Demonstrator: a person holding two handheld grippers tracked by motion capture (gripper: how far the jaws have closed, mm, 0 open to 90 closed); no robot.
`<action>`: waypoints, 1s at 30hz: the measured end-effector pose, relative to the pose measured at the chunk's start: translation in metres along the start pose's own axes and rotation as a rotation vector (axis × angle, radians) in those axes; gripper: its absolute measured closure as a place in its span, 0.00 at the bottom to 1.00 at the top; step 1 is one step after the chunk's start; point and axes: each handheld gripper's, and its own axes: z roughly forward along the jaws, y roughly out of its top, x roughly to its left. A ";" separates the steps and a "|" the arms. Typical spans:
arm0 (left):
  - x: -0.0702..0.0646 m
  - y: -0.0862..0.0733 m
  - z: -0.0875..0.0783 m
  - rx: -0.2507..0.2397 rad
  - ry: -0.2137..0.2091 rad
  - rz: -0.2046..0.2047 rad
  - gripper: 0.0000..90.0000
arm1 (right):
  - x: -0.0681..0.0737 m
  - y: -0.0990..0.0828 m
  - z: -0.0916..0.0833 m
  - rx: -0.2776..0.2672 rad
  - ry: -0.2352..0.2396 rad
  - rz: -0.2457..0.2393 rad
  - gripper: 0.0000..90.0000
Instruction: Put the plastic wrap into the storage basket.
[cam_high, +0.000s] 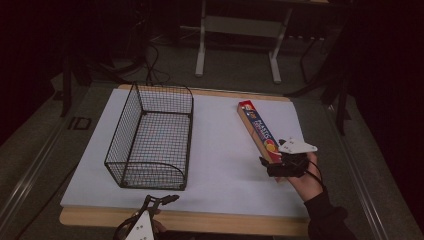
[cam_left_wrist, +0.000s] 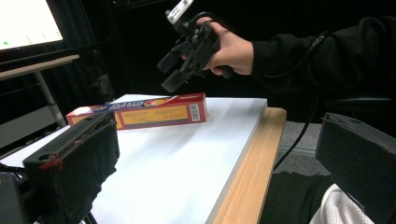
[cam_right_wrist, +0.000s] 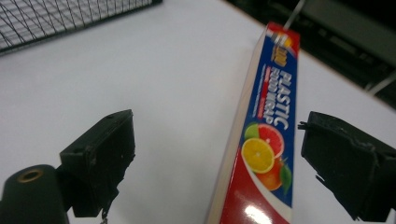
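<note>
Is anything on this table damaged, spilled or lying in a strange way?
Nothing stands out. The plastic wrap box lies flat and intact on the white board, merely angled to its edges. The wire basket stands upright, empty and undented. The right gripper hovers open over the box.

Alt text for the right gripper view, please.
The right gripper, jaws open, hovers over the near end of a long plastic wrap box lying on a white table. A wire basket edge crosses the top left corner.

Overhead view; two close jaw-level views
</note>
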 end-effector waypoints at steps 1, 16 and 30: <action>0.000 0.000 0.000 -0.002 -0.003 -0.003 0.00 | -0.002 0.001 0.003 0.015 -0.004 0.009 0.11; -0.003 0.001 0.000 0.004 -0.018 0.007 0.00 | -0.035 0.014 0.044 0.218 -0.041 0.162 0.11; -0.002 0.001 0.000 0.011 -0.025 0.001 0.00 | -0.055 0.023 0.084 0.434 -0.020 0.262 0.11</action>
